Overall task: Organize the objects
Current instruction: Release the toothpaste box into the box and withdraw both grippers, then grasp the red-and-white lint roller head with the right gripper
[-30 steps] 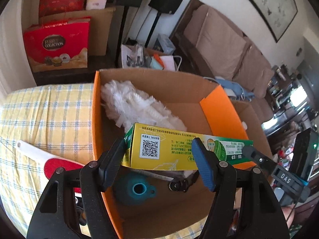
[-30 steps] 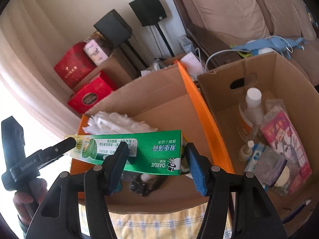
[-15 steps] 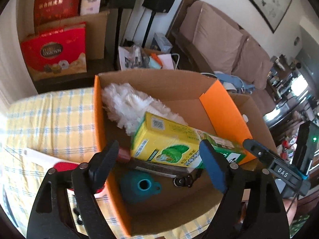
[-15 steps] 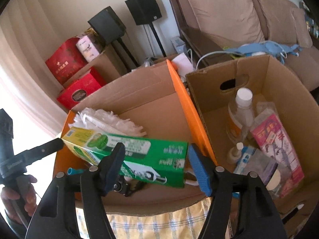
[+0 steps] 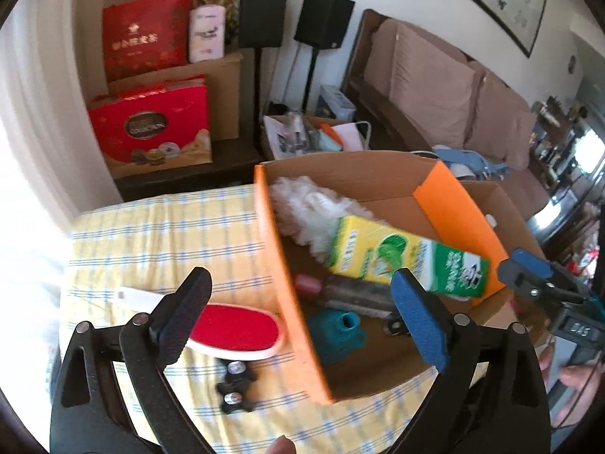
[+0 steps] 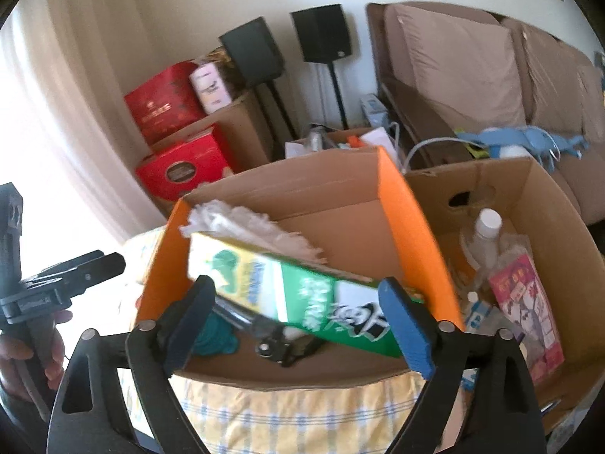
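With the carton (image 6: 298,295) lying tilted inside the orange box (image 5: 287,283), both the left gripper (image 5: 298,310) and right gripper (image 6: 298,321) gape empty and should lift clear before seeking the brush (image 5: 234,327) by the box's left wall.

Left gripper (image 5: 300,316): black skeletal arms with triangular cut-outs, silver screws, dark blue ribbed pads (image 5: 418,317). Right gripper (image 6: 297,327): same black frame and blue pads (image 6: 404,329); in the left view its body carries white lettering, bare fingers wrapped below

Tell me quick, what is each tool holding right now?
Left tool: open, holding nothing.
Right tool: open, holding nothing; the toothpaste box lies in the orange box.
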A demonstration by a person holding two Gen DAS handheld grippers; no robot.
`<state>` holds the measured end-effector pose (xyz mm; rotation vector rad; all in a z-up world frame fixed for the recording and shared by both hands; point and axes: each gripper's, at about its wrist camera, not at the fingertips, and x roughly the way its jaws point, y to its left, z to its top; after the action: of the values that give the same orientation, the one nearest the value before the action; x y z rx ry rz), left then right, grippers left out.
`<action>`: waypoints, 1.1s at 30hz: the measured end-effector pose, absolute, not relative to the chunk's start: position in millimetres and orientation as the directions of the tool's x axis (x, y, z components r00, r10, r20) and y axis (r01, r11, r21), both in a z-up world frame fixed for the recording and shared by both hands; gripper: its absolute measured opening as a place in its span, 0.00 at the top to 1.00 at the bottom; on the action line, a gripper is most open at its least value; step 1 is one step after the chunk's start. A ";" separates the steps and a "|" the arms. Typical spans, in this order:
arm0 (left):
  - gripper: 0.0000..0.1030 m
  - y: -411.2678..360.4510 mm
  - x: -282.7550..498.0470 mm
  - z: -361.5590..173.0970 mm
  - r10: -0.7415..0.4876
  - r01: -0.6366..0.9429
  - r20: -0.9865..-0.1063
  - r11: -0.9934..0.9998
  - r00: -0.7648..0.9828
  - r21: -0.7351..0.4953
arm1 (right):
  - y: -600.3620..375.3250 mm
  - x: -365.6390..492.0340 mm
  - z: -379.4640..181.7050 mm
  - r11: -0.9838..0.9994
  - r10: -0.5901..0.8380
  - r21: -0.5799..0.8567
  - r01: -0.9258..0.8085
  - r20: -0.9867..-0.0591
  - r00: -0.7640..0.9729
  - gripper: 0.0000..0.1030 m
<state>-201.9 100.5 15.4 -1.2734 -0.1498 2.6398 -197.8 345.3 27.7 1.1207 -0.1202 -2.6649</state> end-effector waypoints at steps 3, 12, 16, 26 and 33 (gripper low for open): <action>0.01 83.8 -194.5 14.9 0.216 -0.132 -0.757 -0.976 -0.616 -0.172 | 328.2 -193.4 30.2 -0.961 -0.272 0.159 0.225 -0.687 -0.674 0.03; 0.01 26.2 -168.6 1.5 0.187 -0.068 -0.756 -0.980 -0.627 -0.186 | 271.9 -181.0 30.4 -0.934 -0.335 0.151 0.323 -0.682 -0.650 0.03; 0.00 3.4 -155.5 -12.4 0.159 -0.029 -0.768 -0.983 -0.620 -0.180 | 249.1 -174.8 24.6 -0.918 -0.369 0.162 0.362 -0.682 -0.631 0.03; 0.01 -51.4 -139.7 -30.4 0.129 0.073 -0.787 -0.974 -0.603 -0.215 | 186.6 -166.8 4.2 -0.890 -0.407 0.153 0.430 -0.692 -0.596 0.03; 0.01 -85.8 -143.7 -41.0 0.123 0.143 -0.800 -0.957 -0.587 -0.253 | 151.3 -173.9 -7.4 -0.872 -0.408 0.118 0.475 -0.712 -0.571 0.03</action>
<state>-143.7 -85.8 -41.0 -1.4321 -0.4622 2.7704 -173.9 151.3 -7.4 1.0620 0.1180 -2.4113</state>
